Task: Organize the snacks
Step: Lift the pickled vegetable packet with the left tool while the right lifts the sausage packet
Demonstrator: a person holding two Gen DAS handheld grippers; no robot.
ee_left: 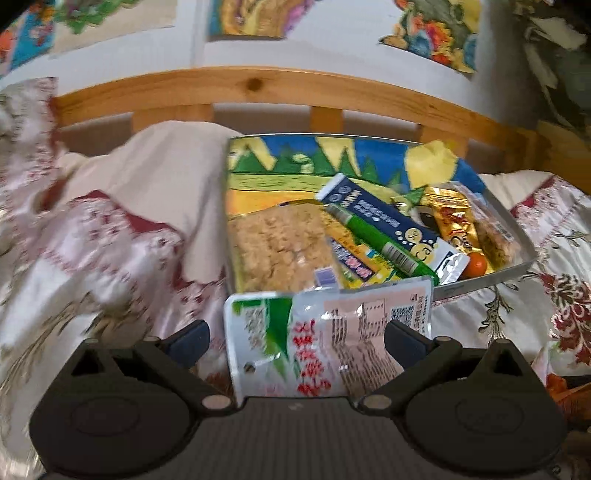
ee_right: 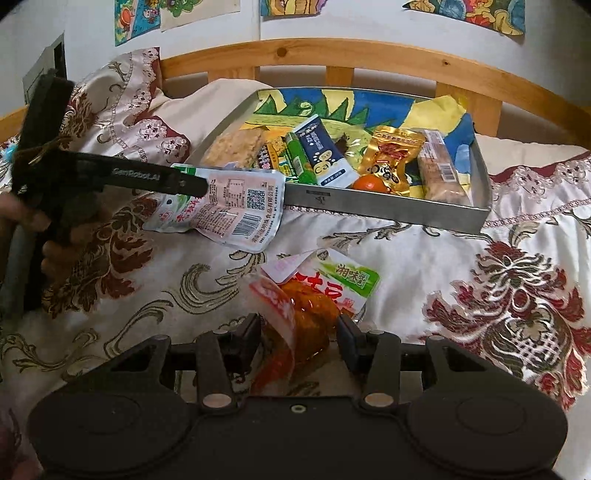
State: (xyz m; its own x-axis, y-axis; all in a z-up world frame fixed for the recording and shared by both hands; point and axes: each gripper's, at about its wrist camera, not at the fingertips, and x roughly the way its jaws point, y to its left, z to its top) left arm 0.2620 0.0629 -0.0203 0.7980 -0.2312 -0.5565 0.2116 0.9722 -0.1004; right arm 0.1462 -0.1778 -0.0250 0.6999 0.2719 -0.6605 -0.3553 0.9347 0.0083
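Left hand-held gripper: clenched on a white and green snack pouch. In the right wrist view the same gripper enters from the left edge, fingers closed on the pouch's upper left corner. Pouch long axis runs from lower centre toward upper right in the left wrist view; its far edge overlaps the near rim of the tray. Printed back with barcode and QR code faces up.

Right hand-held gripper: grasping an orange-red snack packet, jaws narrow and both pads against its crumpled lower end. The packet's long axis points away from the camera toward upper right; its green and white labelled end lies on the bedspread, lower centre of frame, short of the tray.

Metal tray, upper centre, lined with a blue, green and yellow drawing. Inside: a crispy rice cake pack at left, a green tube and a navy box lying diagonally across the middle, a gold foil bag, a small orange round thing against the near wall, and a clear wrapped bar at right. The tray is crowded; free liner shows only at its far end.

Surface: a bed with cream bedspread in red and gold floral pattern, wooden headboard behind. White wall with coloured drawings taped along the top. A person's hand shows at the left edge of the right wrist view.
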